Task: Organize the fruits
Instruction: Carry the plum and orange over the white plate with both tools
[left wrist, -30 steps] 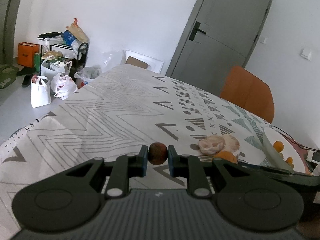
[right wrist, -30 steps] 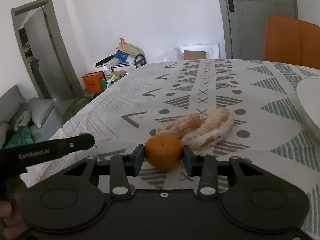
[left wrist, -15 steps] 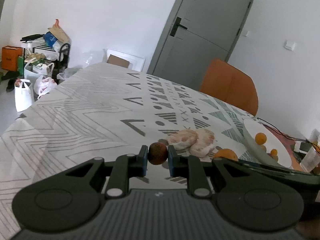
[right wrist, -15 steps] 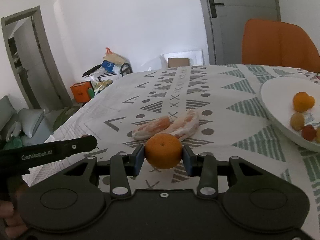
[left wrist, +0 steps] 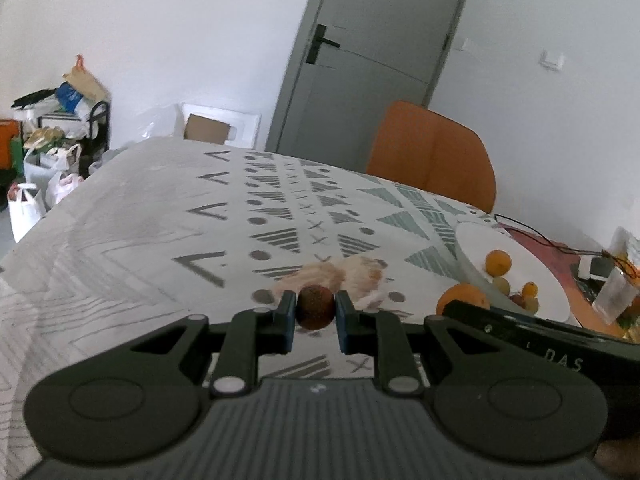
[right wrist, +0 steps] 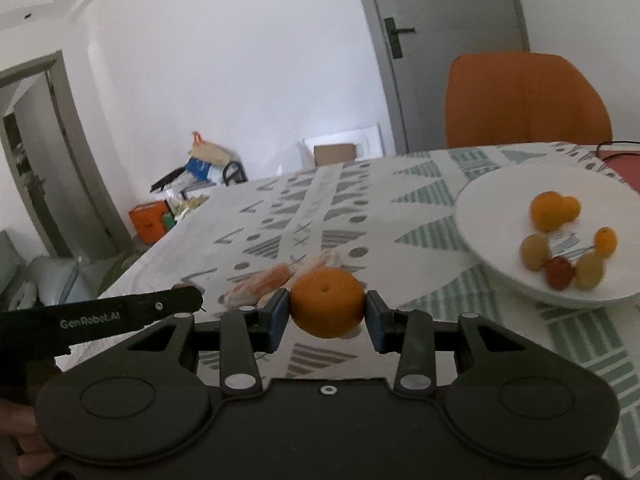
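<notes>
Right wrist view: your right gripper [right wrist: 326,314] fingers clamp an orange [right wrist: 327,302] above the desk [right wrist: 420,196]; peeled citrus pieces [right wrist: 276,278] lie just beyond. Your left gripper [left wrist: 315,314] clamps a small brown fruit [left wrist: 315,307]. Right of the orange, farther off, sits the white plate [right wrist: 500,192] with fruit. You appear mid-carry; next, bring both over the plate and release.

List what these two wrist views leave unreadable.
- Small fruits on the white plate: right view, blurred; kinds unclear.
- Plate's far side: right view, cut by the frame edge.
- Peeled segments: left view, partly behind the brown fruit in the left gripper.
</notes>
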Action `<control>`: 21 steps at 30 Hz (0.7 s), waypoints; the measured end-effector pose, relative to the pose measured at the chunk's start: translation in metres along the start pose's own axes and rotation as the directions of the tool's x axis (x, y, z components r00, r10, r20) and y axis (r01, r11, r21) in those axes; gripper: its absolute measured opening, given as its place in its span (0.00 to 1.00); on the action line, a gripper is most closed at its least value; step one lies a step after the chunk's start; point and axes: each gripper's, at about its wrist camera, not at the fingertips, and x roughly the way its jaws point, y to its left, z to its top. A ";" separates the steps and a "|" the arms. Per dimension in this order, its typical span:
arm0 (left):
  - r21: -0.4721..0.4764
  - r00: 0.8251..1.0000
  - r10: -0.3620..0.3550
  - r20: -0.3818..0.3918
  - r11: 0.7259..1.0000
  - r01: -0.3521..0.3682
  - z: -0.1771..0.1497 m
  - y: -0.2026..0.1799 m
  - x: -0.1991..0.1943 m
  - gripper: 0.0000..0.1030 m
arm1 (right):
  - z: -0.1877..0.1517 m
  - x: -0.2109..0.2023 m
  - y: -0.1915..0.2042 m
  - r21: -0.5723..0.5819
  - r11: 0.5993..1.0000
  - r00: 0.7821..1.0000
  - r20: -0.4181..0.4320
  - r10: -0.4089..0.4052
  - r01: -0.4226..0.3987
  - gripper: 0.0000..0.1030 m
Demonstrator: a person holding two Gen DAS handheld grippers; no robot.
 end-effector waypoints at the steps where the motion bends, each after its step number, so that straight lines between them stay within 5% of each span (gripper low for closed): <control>1: 0.007 1.000 -0.003 0.000 1.000 0.003 0.001 -0.004 0.001 0.19 | 0.000 -0.002 -0.003 0.005 1.000 1.000 0.006 -0.003 0.003 0.38; 21: 0.139 0.998 -0.052 -0.029 0.989 0.056 0.002 -0.074 0.024 0.19 | -0.003 -0.034 -0.064 0.121 0.991 0.994 0.082 -0.075 0.065 0.38</control>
